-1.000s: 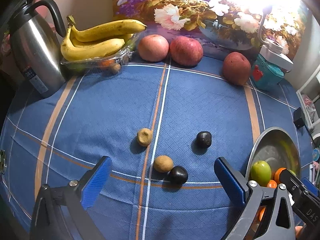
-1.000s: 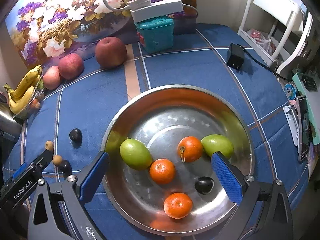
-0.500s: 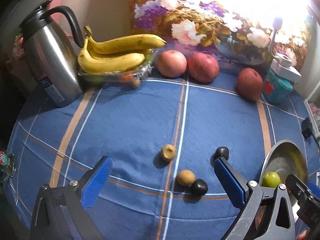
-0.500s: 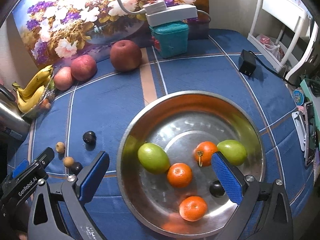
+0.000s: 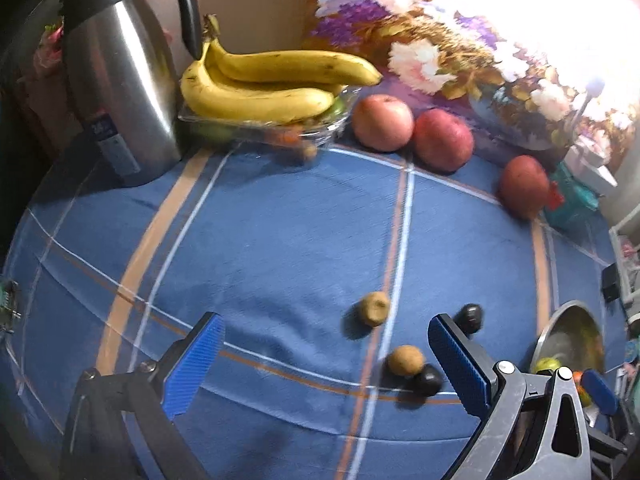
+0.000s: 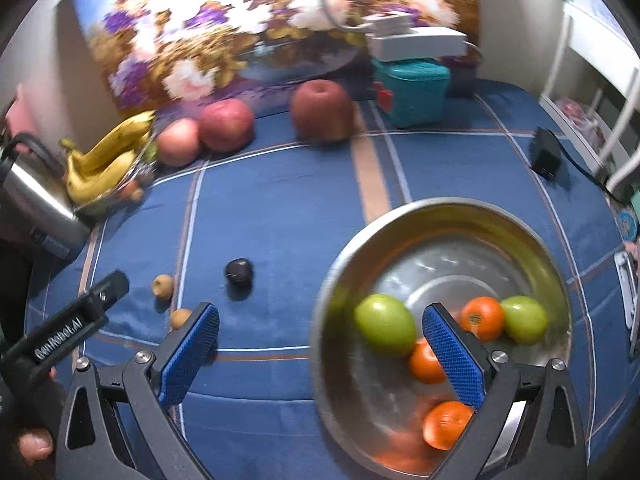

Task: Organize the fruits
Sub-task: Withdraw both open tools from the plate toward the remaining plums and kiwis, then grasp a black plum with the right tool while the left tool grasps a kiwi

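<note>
both grippers, left (image 5: 324, 364) and right (image 6: 320, 350), gape wide and hold nothing. two brown fruits (image 5: 374, 309) and two dark ones (image 5: 470, 317) lie loose on the blue cloth (image 5: 260, 240) (blurred), beside the steel bowl (image 6: 340, 280) of oranges (image 6: 482, 319).

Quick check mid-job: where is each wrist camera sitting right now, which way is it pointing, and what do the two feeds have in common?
Left wrist: on the left gripper, above the blue checked tablecloth, facing the steel kettle, yellow bananas and small loose fruits; its own open blue-padded fingers show, and the right gripper's tip at lower right.
Right wrist: on the right gripper, open, over the steel bowl of oranges and green fruits; the left gripper's body and a fingertip show at lower left.
Shared: three red apples, bananas, kettle, bowl, black plum.
</note>
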{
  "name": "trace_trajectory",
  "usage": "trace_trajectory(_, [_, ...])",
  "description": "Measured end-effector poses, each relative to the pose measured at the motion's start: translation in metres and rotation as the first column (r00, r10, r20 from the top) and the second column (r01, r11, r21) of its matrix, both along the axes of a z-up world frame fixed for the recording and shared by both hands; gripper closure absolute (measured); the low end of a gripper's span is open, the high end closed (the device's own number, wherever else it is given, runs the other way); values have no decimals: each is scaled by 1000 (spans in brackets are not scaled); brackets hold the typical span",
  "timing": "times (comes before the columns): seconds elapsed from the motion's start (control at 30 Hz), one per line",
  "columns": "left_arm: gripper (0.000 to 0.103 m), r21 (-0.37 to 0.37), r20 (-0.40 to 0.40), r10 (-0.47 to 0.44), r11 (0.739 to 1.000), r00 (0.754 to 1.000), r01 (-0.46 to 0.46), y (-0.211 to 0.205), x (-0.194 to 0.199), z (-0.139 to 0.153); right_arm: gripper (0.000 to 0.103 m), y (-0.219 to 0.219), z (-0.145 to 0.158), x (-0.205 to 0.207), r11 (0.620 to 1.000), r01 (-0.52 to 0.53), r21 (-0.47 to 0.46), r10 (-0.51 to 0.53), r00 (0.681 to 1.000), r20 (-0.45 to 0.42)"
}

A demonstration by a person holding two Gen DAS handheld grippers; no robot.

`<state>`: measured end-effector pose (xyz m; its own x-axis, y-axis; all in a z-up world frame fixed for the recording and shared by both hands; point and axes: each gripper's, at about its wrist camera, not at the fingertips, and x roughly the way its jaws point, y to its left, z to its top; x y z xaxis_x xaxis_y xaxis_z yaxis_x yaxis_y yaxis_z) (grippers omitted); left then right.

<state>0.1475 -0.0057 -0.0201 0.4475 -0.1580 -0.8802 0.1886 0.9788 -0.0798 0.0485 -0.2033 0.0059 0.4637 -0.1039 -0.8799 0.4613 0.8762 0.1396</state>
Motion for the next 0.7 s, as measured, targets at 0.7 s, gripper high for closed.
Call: trace_trajectory(0.7, [0,3,-73,28,1000,997,-27,18,16,-29,28,47,-42,31,982,-133,136,141,989,-46])
